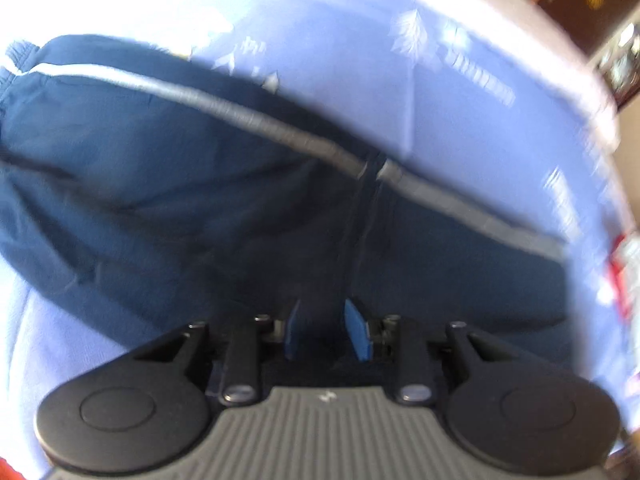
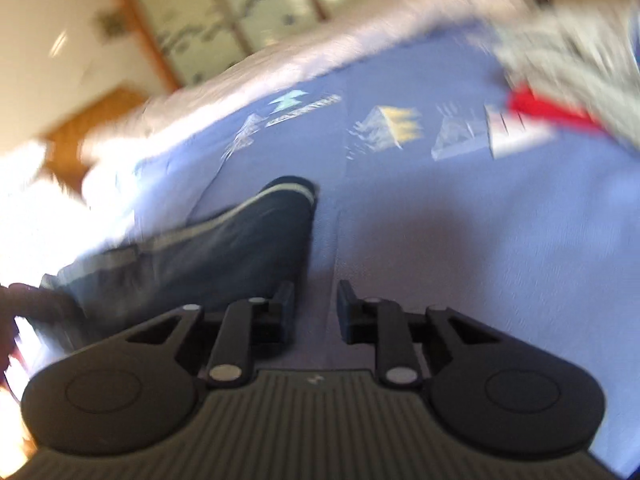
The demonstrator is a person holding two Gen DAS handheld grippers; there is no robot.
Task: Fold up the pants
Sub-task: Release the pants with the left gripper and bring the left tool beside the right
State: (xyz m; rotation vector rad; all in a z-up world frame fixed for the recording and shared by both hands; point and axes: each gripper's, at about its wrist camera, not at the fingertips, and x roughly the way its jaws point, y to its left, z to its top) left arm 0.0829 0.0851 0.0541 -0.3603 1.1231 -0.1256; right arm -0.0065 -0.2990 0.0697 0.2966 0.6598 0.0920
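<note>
Dark navy pants (image 1: 200, 200) with a pale side stripe lie on a light blue bedsheet (image 1: 460, 112). In the left wrist view they fill the middle, and my left gripper (image 1: 329, 330) is shut on a bunched fold of the navy cloth between its blue pads. In the right wrist view the pants (image 2: 224, 252) lie to the left, one end near the middle of the frame. My right gripper (image 2: 316, 312) is open and empty, just right of the pants over the bare sheet (image 2: 480, 240). Both views are blurred.
The sheet has pale printed patterns (image 2: 384, 128). A grey and red cloth pile (image 2: 560, 76) lies at the far right of the bed. Wooden furniture and a glazed door (image 2: 224, 20) stand beyond the bed's far edge.
</note>
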